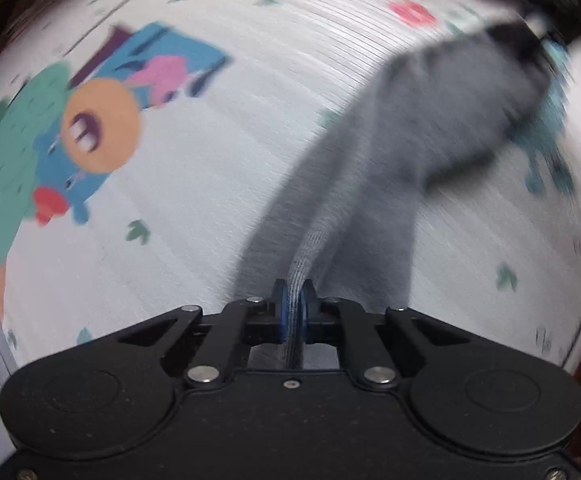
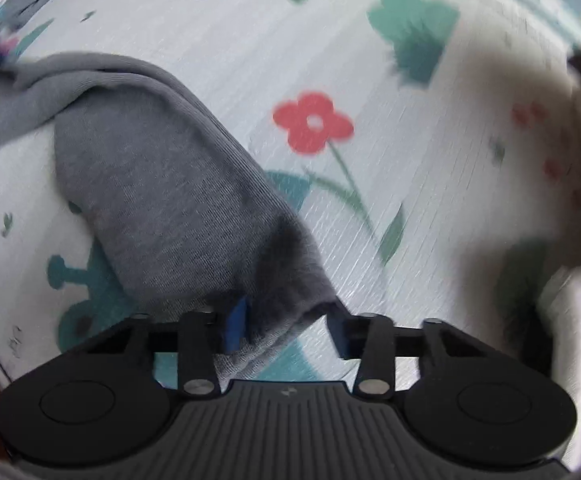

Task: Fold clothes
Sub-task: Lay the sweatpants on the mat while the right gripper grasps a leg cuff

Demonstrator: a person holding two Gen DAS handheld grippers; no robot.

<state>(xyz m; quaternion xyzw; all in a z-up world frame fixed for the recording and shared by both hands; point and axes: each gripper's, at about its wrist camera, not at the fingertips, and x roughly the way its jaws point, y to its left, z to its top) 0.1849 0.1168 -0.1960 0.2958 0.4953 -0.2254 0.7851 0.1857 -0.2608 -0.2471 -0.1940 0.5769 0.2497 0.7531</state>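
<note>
Above the flower-printed mat (image 2: 370, 60), the grey garment (image 1: 430, 128) hangs stretched between my tools — its long axis runs from my left gripper (image 1: 293, 304), clenched on one edge, to my right gripper (image 2: 286, 328), whose jaws stand apart around the other end. Both views are motion-blurred.

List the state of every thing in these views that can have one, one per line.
left hand-held gripper: shut on a thin bunched edge of the grey garment.
right hand-held gripper: jaws apart, grey fabric lying between them against the left blue pad.
grey garment: lifted and draped, stretched between the two grippers, not yet folded.
printed play mat: flat, lying under the garment.
</note>
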